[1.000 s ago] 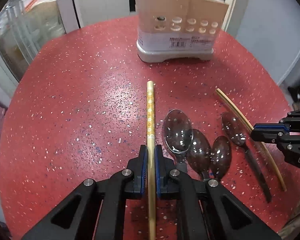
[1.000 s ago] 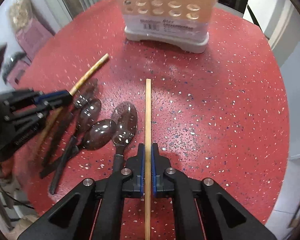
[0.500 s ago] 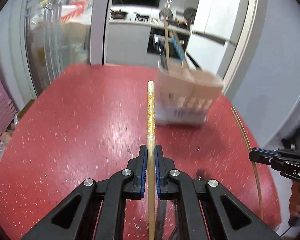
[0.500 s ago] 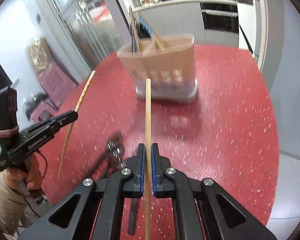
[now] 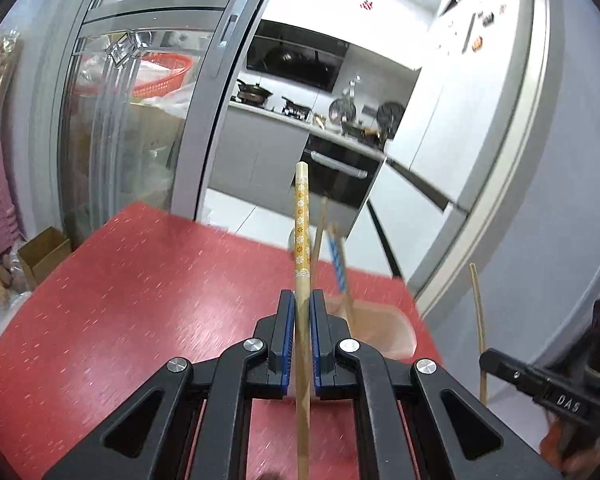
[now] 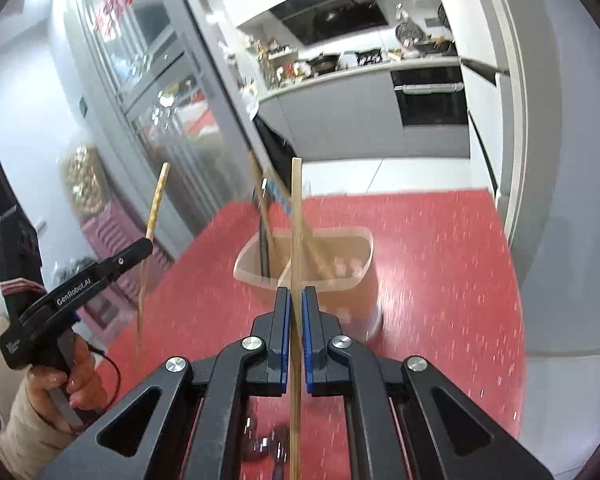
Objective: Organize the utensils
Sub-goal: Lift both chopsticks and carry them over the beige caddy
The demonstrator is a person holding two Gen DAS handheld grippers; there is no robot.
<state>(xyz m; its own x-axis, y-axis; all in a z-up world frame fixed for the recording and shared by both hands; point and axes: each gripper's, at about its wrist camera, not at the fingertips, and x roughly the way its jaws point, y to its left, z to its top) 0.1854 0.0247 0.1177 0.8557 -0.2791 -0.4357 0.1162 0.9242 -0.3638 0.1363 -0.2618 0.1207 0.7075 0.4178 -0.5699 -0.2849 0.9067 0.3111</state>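
Observation:
My left gripper (image 5: 300,300) is shut on a patterned wooden chopstick (image 5: 301,224), held upright above the red table (image 5: 140,288). My right gripper (image 6: 296,296) is shut on a plain wooden chopstick (image 6: 296,224), also raised. The beige utensil holder (image 6: 332,272) stands just beyond the right gripper, with several chopsticks standing in it; it shows blurred in the left wrist view (image 5: 380,332). The left gripper and its chopstick (image 6: 154,212) show at the left of the right wrist view. The right gripper's chopstick (image 5: 478,320) shows at the right of the left wrist view.
Dark spoons (image 6: 268,448) lie blurred on the table below the right gripper. A glass-door cabinet (image 5: 132,120) and a kitchen counter (image 5: 300,120) stand beyond the table. A grey wall (image 5: 560,240) is at the right.
Both grippers have lifted their chopsticks off the table and tilted up. The holder now sits low and close in both views, and the spoons have dropped almost out of sight.

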